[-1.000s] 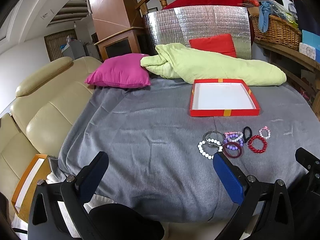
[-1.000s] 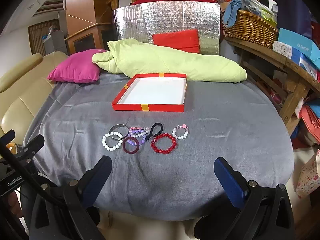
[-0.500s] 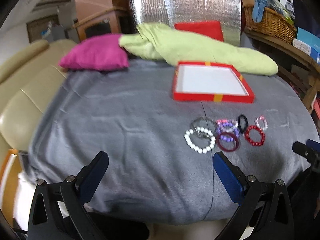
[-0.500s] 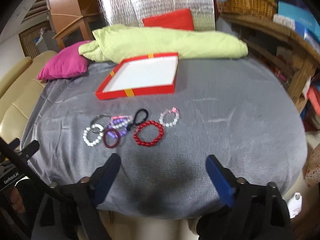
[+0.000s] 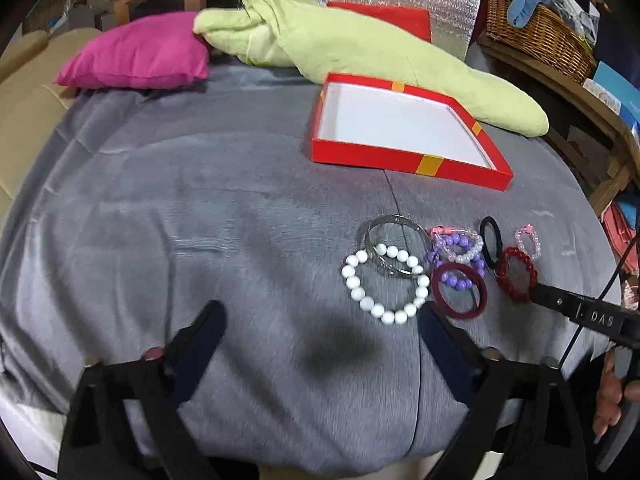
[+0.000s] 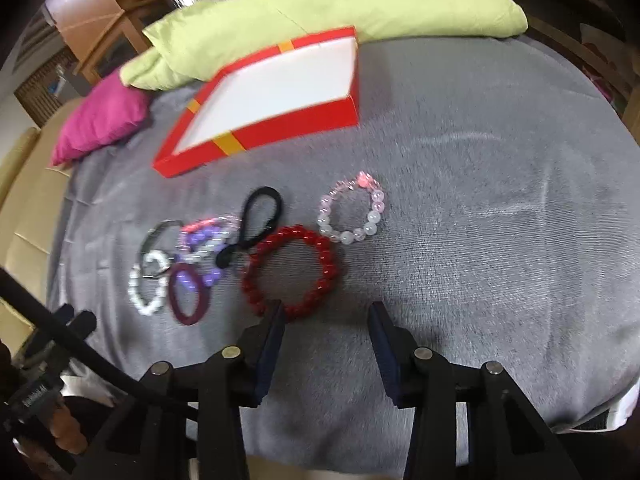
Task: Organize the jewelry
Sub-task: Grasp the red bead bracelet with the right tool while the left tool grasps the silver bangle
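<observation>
Several bracelets and hair ties lie clustered on the grey blanket (image 5: 200, 208): a white bead bracelet (image 5: 360, 302), a silver bangle (image 5: 394, 224), a maroon hair tie (image 5: 476, 304), a red bead bracelet (image 6: 328, 272), a black hair tie (image 6: 256, 216) and a pink bead bracelet (image 6: 372, 216). An empty red box (image 5: 400, 160) with a white inside sits behind them. My left gripper (image 5: 320, 328) is open, low, just left of the white bracelet. My right gripper (image 6: 326, 320) is open, its left fingertip (image 6: 276, 312) at the red bracelet's near edge.
A pale green duvet (image 5: 360, 48) and a magenta pillow (image 5: 140, 52) lie behind the box. A wooden shelf with a wicker basket (image 5: 536, 36) stands at the right. A beige sofa (image 6: 24, 184) is at the left.
Both grippers have moved forward and down toward the jewelry. The right gripper's jaws have narrowed and now reach the red bead bracelet.
</observation>
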The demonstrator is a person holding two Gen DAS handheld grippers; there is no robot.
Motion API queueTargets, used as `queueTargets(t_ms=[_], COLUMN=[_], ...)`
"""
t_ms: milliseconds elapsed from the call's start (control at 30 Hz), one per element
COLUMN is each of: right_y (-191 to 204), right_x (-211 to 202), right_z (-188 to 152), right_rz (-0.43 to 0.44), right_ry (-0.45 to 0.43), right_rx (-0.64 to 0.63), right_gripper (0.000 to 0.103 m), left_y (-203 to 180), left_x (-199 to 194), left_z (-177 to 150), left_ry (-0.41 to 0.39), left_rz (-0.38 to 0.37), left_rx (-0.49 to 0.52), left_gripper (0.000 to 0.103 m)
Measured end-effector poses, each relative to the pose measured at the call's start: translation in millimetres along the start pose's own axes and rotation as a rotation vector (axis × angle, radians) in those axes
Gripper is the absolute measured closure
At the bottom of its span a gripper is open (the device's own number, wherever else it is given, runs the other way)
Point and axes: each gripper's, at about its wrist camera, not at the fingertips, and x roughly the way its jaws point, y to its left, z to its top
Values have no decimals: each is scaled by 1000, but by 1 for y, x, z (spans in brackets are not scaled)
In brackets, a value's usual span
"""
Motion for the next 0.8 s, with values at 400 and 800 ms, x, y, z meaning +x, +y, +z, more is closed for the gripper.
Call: queueTargets(t_ms=[400,800], right_y=[11,3], right_x=[5,7], right_z=[-4,-1], right_rz=[-28,35], right_ry=[-54,-56], right_rx=[-73,-29], right_gripper=[92,92], left_y=[-9,-21], left_x=[24,50], left_z=[29,51], left_ry=[52,105], left_rz=[-121,-212], left_rx=[4,73], left_gripper=[26,26])
